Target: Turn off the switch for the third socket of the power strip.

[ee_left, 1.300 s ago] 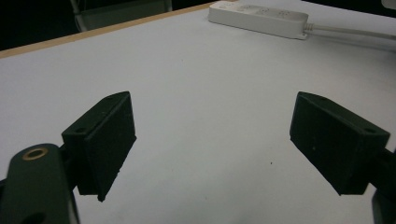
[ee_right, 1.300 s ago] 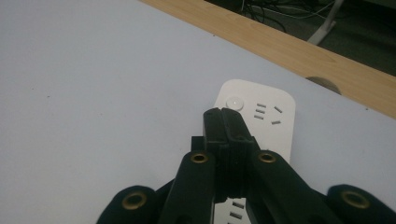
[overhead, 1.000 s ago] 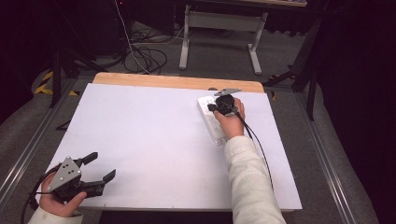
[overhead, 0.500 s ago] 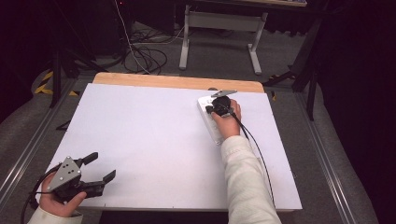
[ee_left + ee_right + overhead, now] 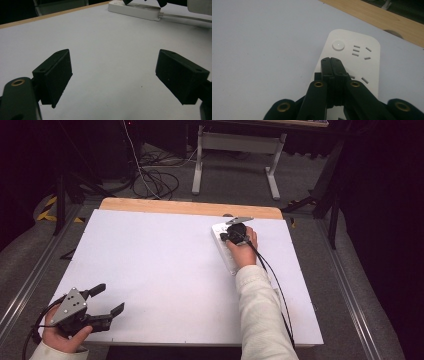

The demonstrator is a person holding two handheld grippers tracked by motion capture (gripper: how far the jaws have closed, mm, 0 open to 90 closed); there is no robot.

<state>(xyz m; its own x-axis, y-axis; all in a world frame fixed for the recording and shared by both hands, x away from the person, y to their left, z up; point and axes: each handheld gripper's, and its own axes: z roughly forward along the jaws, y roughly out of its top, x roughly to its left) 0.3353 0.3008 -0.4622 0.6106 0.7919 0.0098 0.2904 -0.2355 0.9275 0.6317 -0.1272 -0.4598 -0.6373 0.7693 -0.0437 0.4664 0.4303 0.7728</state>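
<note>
A white power strip (image 5: 225, 251) lies on the white table top at the far right; it has a round button (image 5: 338, 45) near its far end and several slot sockets (image 5: 356, 50). My right gripper (image 5: 331, 60) hangs just over the strip, its jaws shut with nothing between them, tips a short way short of the button. In the high view the right gripper (image 5: 233, 236) sits over the strip's far end. My left gripper (image 5: 111, 300) rests at the near left corner, jaws wide open and empty. The left gripper view has the strip (image 5: 135, 10) far off.
The white board (image 5: 160, 270) lies on a wooden table whose bare edge (image 5: 190, 208) runs along the back. A cable (image 5: 272, 285) trails from the right gripper along the sleeve. Beyond the table are floor cables (image 5: 155, 180) and a table frame (image 5: 235, 145).
The right hand has edged slightly toward the strip's far end. The left gripper has stayed where it was.
</note>
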